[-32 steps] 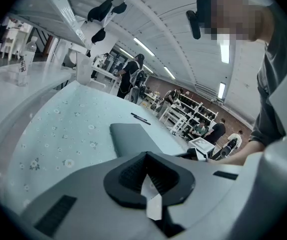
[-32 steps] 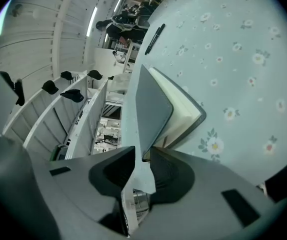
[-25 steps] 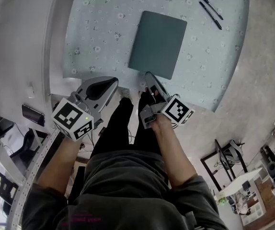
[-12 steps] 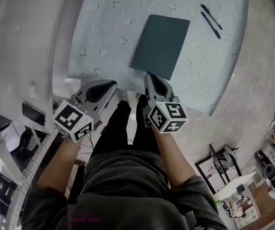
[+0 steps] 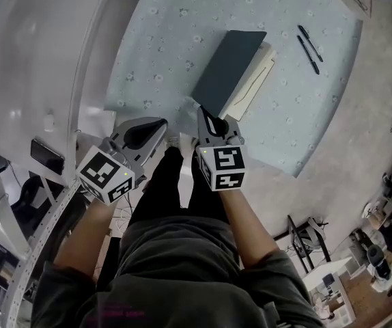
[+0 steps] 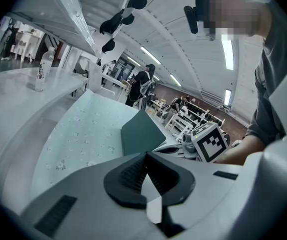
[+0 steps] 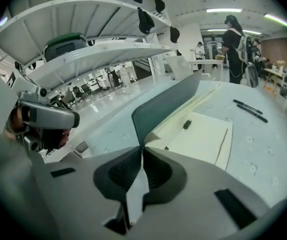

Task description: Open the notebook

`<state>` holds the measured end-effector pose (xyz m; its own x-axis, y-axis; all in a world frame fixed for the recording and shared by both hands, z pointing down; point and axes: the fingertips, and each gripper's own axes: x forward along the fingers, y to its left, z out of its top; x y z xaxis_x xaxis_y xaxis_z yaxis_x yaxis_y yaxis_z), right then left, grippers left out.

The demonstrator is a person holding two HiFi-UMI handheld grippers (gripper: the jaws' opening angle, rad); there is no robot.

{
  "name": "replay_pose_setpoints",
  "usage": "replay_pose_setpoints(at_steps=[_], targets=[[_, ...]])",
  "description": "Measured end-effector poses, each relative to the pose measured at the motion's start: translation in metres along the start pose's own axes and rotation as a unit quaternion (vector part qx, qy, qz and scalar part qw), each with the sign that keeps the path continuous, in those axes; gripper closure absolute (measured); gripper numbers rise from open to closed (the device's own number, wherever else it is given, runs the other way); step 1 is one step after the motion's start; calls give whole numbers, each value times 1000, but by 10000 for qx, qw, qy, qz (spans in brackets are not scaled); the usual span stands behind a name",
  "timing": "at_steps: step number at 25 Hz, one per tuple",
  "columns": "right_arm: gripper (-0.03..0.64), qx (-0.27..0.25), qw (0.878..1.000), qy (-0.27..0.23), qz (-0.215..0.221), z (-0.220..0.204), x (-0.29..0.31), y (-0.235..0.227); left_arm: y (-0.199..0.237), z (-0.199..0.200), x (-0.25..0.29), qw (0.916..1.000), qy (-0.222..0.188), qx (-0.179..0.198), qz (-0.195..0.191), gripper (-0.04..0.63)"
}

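The dark teal notebook lies on the pale flowered table. Its cover is raised on edge, baring cream pages. My right gripper is shut on the cover's near corner. In the right gripper view the cover rises from the jaw tips, with the page to its right. My left gripper hovers by the table's near edge, shut and holding nothing. In the left gripper view its jaws meet, with the tilted cover beyond them.
Two black pens lie on the table beyond the notebook, to its right. A white curved counter runs along the table's left side, and a water bottle stands on it. The table's near edge is just ahead of both grippers.
The notebook lay closed and flat; now its cover stands lifted with pages showing. My right gripper rolled over and rose with the cover's corner. The left gripper shifted slightly.
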<state>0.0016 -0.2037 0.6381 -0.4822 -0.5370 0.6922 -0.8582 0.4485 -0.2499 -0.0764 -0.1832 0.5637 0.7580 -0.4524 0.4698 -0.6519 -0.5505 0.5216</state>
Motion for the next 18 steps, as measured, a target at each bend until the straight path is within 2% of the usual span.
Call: replay_pose_setpoints(at_steps=[8, 18], targets=[[598, -593, 9971, 135, 450, 15, 28, 27, 17, 1, -9, 9994, -123, -189, 271, 594], [598, -682, 9944, 332, 739, 26, 67, 28, 33, 8, -19, 9967, -350, -369, 628, 594]])
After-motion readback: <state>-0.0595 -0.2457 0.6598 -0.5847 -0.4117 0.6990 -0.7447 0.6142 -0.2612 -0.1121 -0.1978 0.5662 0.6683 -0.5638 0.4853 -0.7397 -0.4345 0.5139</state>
